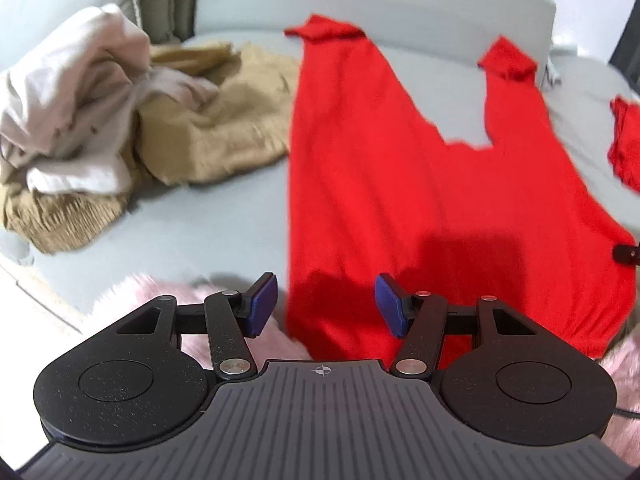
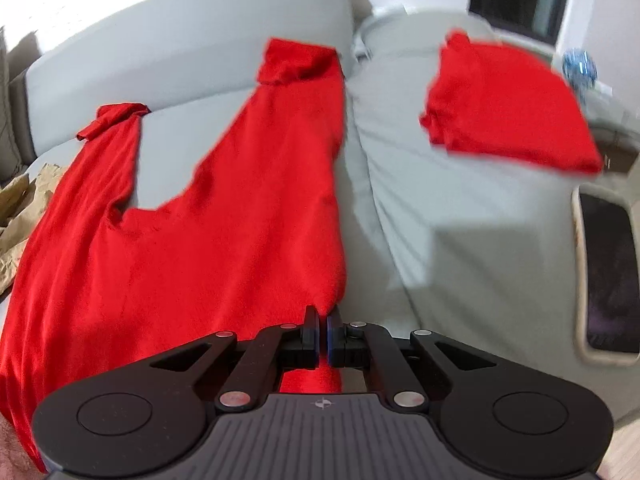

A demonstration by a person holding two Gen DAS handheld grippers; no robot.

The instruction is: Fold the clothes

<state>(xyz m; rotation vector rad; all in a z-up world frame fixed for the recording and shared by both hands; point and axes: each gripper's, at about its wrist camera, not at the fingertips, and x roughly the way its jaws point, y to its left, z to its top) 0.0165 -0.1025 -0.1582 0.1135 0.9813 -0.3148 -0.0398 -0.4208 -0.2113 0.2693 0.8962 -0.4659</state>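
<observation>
Red trousers (image 1: 400, 184) lie spread flat on a grey sofa seat (image 1: 200, 224), legs pointing away toward the backrest. My left gripper (image 1: 326, 306) hovers open over the near left corner of the waist; its blue pads (image 1: 264, 304) stand apart and do not press the cloth. In the right wrist view the same trousers (image 2: 180, 248) fill the left half. My right gripper (image 2: 322, 320) is shut on their near right corner, with red cloth bunched between and behind the jaws.
A folded red garment (image 2: 508, 108) rests on the seat to the right. A heap of beige (image 1: 224, 120) and white clothes (image 1: 80, 92) lies to the left. Pink fluffy fabric (image 1: 280, 344) shows at the near edge. A dark-padded tray (image 2: 608, 276) sits far right.
</observation>
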